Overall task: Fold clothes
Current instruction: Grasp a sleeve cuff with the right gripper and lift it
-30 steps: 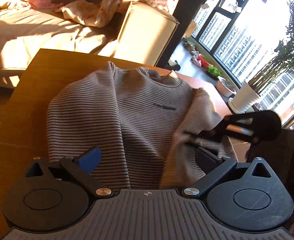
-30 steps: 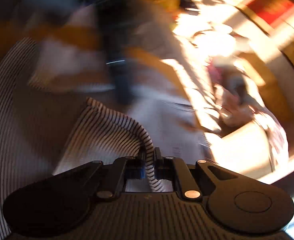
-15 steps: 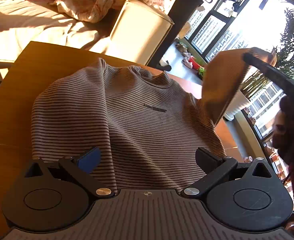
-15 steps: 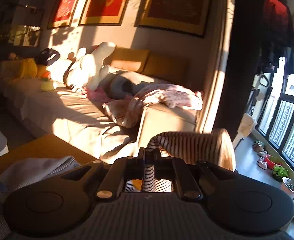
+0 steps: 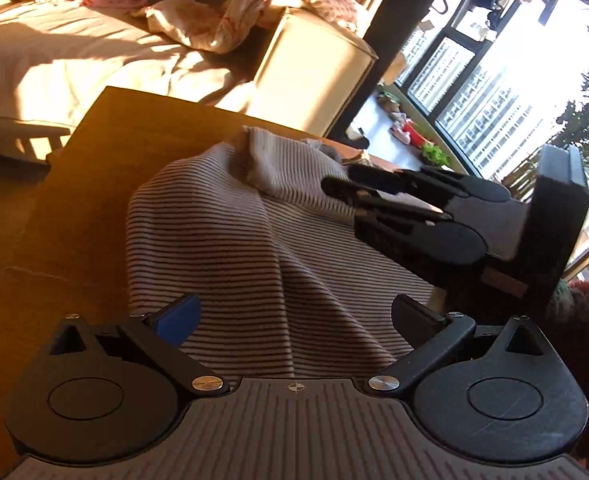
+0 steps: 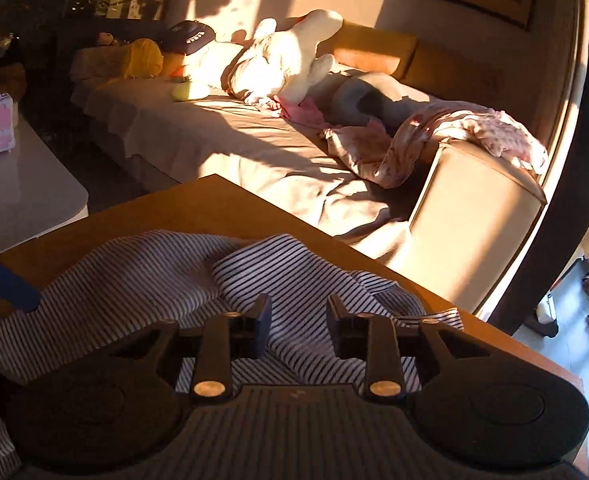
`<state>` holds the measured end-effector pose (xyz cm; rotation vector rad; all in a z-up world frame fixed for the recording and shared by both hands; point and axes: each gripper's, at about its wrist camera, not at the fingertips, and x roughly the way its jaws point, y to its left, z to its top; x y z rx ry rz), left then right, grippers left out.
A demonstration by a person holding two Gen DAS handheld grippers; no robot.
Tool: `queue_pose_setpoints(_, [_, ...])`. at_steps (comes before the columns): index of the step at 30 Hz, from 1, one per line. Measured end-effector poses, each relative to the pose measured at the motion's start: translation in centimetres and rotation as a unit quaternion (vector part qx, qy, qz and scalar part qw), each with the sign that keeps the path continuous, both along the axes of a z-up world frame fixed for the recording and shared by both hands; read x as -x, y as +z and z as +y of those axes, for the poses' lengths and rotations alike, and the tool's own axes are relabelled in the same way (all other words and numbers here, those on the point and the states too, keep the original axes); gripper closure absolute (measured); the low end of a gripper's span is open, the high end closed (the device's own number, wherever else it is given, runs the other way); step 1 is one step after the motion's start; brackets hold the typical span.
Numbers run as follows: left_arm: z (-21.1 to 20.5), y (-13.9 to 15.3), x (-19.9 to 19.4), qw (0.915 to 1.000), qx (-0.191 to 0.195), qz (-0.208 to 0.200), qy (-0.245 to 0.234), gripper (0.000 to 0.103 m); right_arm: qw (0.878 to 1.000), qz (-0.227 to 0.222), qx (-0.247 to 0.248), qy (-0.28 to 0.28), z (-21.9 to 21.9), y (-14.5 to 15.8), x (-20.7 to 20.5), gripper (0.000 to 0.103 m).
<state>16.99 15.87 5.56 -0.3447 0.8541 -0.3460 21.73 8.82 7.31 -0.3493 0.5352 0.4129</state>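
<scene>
A striped long-sleeve top (image 5: 254, 248) lies on the wooden table (image 5: 94, 168); it also shows in the right wrist view (image 6: 142, 280). One sleeve (image 5: 290, 168) lies folded across its upper part. My left gripper (image 5: 294, 320) is open and empty, low over the near hem. My right gripper (image 6: 298, 324) is open and empty just above the folded sleeve (image 6: 294, 272). The right gripper also shows in the left wrist view (image 5: 346, 184), over the top's right side.
A beige sofa (image 6: 254, 152) with plush toys (image 6: 286, 60) and a pink blanket (image 6: 454, 132) stands beyond the table's far edge. A window (image 5: 494, 92) and potted plants are on the right. A white side table (image 6: 22, 188) stands at left.
My right gripper carried the sleeve up and over the top, laid it across the body and opened. The left gripper stayed open over the hem.
</scene>
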Motion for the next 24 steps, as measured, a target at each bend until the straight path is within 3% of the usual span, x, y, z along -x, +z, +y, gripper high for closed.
queue_pose_setpoints(3, [1.0,-0.1,-0.1,0.9999,0.003,0.0,0.013,0.0,1.0,0.017,-0.009,-0.004,-1.0,0.5,1.0,0.061])
queue_pose_setpoints(5, [2.0,-0.1,-0.1,0.9996,0.007,-0.003,0.025,0.0,0.994,0.082,-0.076,0.008,-2.0,0.7,2.6,0.061])
queue_pose_setpoints(7, [3.0,0.0,-0.1,0.9992,0.012,-0.006,0.039,0.0,0.979,0.145,-0.143,0.02,-3.0,0.9,4.1,0.061])
queue_pose_setpoints(9, [4.0,0.1,-0.1,0.9985,0.017,-0.01,0.052,0.0,0.955,0.207,-0.208,0.033,-3.9,1.1,5.7,0.064])
queue_pose_setpoints(11, [5.0,0.2,-0.2,0.9976,0.022,-0.013,0.064,0.0,0.921,0.274,-0.274,0.044,-4.8,1.1,7.1,0.069])
queue_pose_setpoints(13, [5.5,0.3,-0.4,0.9968,0.028,-0.017,0.072,0.0,0.861,0.368,-0.349,0.04,-4.3,-1.1,7.6,0.069])
queue_pose_setpoints(16, [6.0,0.7,-0.5,0.9958,0.037,-0.025,0.08,0.0,0.794,0.453,-0.405,0.009,-3.1,-4.1,7.9,0.069])
queue_pose_setpoints(17, [6.1,0.9,-0.4,0.9956,0.037,-0.029,0.081,0.0,0.787,0.463,-0.408,-0.004,-2.7,-4.7,7.9,0.069])
queue_pose_setpoints(20, [6.7,1.0,0.2,0.9947,0.039,-0.035,0.088,0.0,0.795,0.456,-0.398,-0.04,-1.7,-5.6,8.1,0.058])
queue_pose_setpoints(24, [7.6,0.9,0.6,0.9929,0.048,-0.037,0.102,0.0,0.797,0.425,-0.424,-0.068,-0.7,-6.0,7.8,0.055])
